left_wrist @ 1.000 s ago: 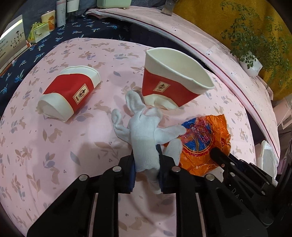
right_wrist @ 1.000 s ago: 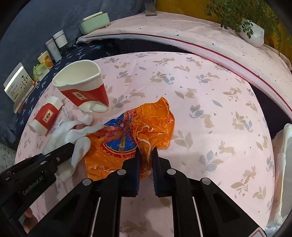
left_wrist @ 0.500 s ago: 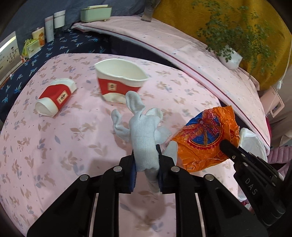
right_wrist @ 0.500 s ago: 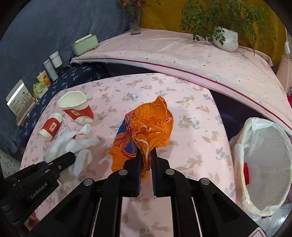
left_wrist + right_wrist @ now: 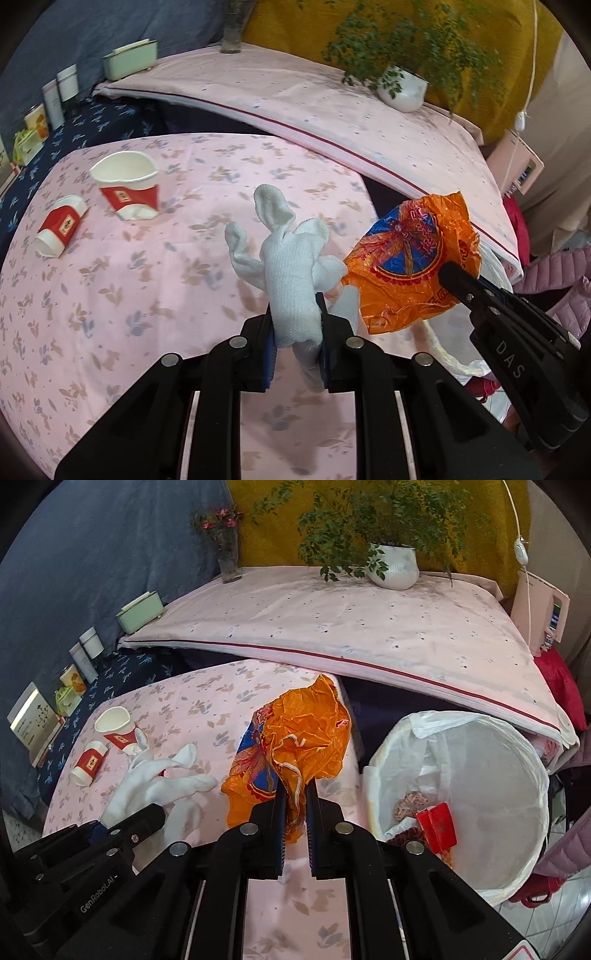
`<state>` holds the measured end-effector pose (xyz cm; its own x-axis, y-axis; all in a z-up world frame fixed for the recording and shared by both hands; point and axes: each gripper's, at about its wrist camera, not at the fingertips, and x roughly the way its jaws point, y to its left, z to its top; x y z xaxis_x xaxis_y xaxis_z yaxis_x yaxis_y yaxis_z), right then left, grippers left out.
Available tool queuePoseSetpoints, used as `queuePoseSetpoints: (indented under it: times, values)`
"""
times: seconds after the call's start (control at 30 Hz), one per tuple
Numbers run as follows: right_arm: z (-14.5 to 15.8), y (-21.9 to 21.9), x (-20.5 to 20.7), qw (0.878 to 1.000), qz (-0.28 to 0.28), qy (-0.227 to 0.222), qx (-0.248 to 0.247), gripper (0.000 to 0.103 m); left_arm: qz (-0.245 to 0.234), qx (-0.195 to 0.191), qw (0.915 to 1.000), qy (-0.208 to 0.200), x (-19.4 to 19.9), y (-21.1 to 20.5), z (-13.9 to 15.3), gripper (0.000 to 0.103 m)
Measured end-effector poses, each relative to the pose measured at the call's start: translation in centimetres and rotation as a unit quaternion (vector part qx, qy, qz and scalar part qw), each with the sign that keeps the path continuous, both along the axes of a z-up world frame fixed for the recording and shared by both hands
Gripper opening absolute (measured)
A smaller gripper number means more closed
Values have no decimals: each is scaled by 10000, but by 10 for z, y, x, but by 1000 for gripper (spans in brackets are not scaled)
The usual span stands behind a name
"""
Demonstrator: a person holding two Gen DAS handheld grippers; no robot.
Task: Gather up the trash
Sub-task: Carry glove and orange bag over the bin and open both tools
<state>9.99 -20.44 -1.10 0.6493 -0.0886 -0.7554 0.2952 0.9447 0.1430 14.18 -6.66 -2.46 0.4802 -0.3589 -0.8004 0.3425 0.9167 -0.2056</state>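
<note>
My left gripper (image 5: 295, 317) is shut on a white knitted glove (image 5: 291, 258) and holds it up above the pink floral table (image 5: 110, 295). My right gripper (image 5: 295, 794) is shut on a crumpled orange plastic wrapper (image 5: 303, 738), lifted near the table's right edge. The wrapper (image 5: 410, 266) and glove (image 5: 155, 779) show in each other's views. A white lined trash bin (image 5: 461, 794) stands to the right of the table, with red and brown trash inside. Two red and white paper cups remain on the table: one crushed upright (image 5: 127, 188), one lying on its side (image 5: 59, 229).
A raised surface with a pink cloth (image 5: 351, 627) lies behind the table, with a potted plant (image 5: 391, 565) and a flower vase (image 5: 229, 561) on it. Boxes and jars (image 5: 85, 653) line a dark blue cloth at left. Pink clothing (image 5: 546, 280) lies at right.
Both grippers have lifted their loads off the table and moved right, toward the bin. The cups have dropped back to the left in both views. The bin has come fully into the right wrist view.
</note>
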Motion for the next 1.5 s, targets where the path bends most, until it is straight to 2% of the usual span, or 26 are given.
queuePoseSetpoints:
  times: [0.4, 0.7, 0.8, 0.83, 0.87, 0.93, 1.07, 1.23, 1.4, 1.5]
  values:
    - [-5, -72, -32, 9984, -538, 87, -179, 9, -668, 64, 9977, 45, -17, -84, -5, 17]
    - [-11, -131, -49, 9932, -1085, 189, -370, 9, -1294, -204, 9911, 256, -16, -149, -6, 18]
    - [-14, -144, -53, 9916, -1222, 216, -364, 9, -1449, -357, 9882, 332, -17, -165, -7, 21]
    - [-15, -147, -54, 9912, -1253, 223, -360, 9, -1459, -372, 9880, 346, -17, -168, -7, 30]
    - [-15, -149, -55, 9909, -1280, 228, -355, 9, -1438, -361, 9884, 324, -17, -170, -7, 45]
    - [-18, -153, -55, 9904, -1319, 241, -343, 9, -1331, -324, 9904, 187, -17, -170, -5, 58]
    - [-23, -153, -51, 9903, -1320, 278, -332, 9, -1197, -174, 9926, 46, -15, -162, -6, 59]
    - [-29, -142, -43, 9918, -1191, 304, -347, 16, -909, -14, 9958, -51, -9, -143, -10, 59]
    - [-28, -129, -37, 9928, -1090, 277, -413, 33, -669, -43, 9977, -57, -2, -123, -12, 59]
    - [-25, -125, -36, 9932, -1072, 233, -387, 36, -596, -39, 9982, -52, 1, -114, -13, 60]
